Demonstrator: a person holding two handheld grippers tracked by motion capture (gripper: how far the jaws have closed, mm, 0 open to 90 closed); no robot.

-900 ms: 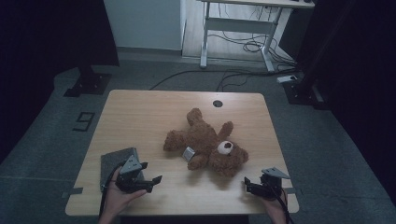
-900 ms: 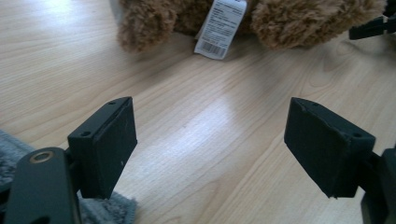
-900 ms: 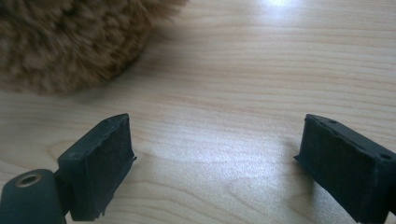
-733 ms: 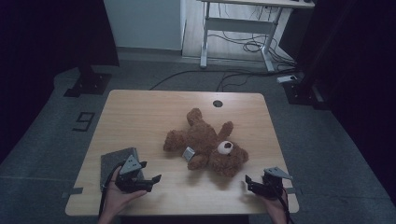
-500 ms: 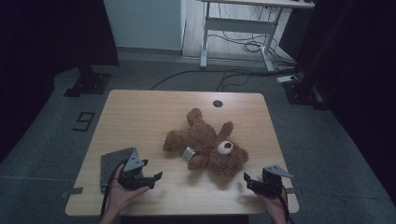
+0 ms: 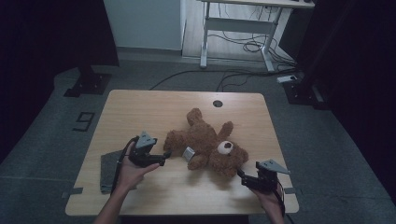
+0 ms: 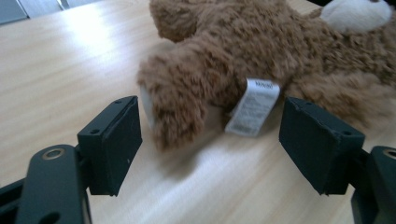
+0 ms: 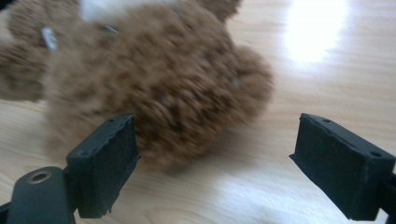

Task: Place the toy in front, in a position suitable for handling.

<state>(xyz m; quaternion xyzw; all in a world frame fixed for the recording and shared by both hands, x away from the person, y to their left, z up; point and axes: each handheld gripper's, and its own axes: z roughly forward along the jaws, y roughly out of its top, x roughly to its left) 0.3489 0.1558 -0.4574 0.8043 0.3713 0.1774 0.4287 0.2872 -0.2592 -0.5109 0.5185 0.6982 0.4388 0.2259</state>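
On the wooden table, teddy bear lies between left gripper and right gripper, both jaws apart, holding nothing.

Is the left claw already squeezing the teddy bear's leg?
No, the left claw stands wide open, with clear gaps between its black pads and the teddy bear.

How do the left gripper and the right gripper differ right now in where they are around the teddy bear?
The left gripper points at a leg of the teddy bear, beside its white tag; the right gripper points at the bear's head. The left sits mid-table; the right sits near the front edge. Both are open, with neither touching the bear.
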